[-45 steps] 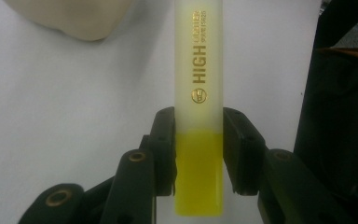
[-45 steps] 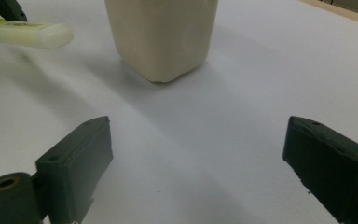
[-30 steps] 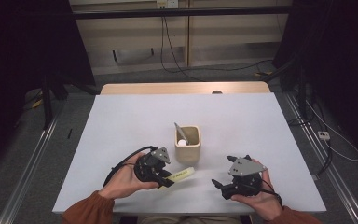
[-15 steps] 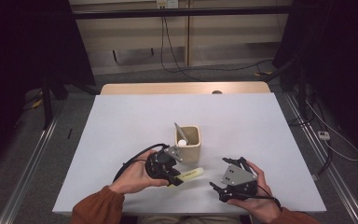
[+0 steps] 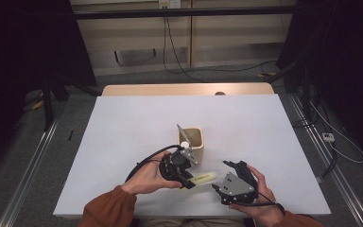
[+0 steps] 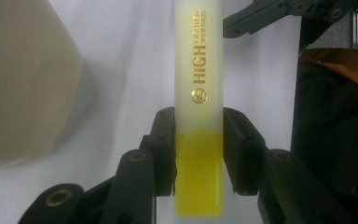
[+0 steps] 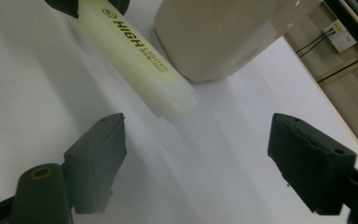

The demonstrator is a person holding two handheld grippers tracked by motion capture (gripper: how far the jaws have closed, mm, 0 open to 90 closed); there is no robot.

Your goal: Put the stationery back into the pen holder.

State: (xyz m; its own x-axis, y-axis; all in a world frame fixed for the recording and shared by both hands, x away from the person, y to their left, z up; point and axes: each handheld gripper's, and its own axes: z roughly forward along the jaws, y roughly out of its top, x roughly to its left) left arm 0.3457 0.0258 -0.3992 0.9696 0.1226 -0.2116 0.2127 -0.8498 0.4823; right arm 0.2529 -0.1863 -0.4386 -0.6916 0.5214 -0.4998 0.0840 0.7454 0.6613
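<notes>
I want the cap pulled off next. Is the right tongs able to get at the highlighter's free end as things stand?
Probably yes. The right tongs stand open, jaws just closing slightly, with nothing between them; the highlighter, clamped in the left tongs, points its free end at them above bare table. The cup sits behind it.

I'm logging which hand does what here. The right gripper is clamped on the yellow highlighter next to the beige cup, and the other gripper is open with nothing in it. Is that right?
Not quite: the hands are swapped. The left gripper view shows the left gripper clamped on the yellow highlighter next to the beige cup. The right gripper is the open one, with nothing between its pads.
</notes>
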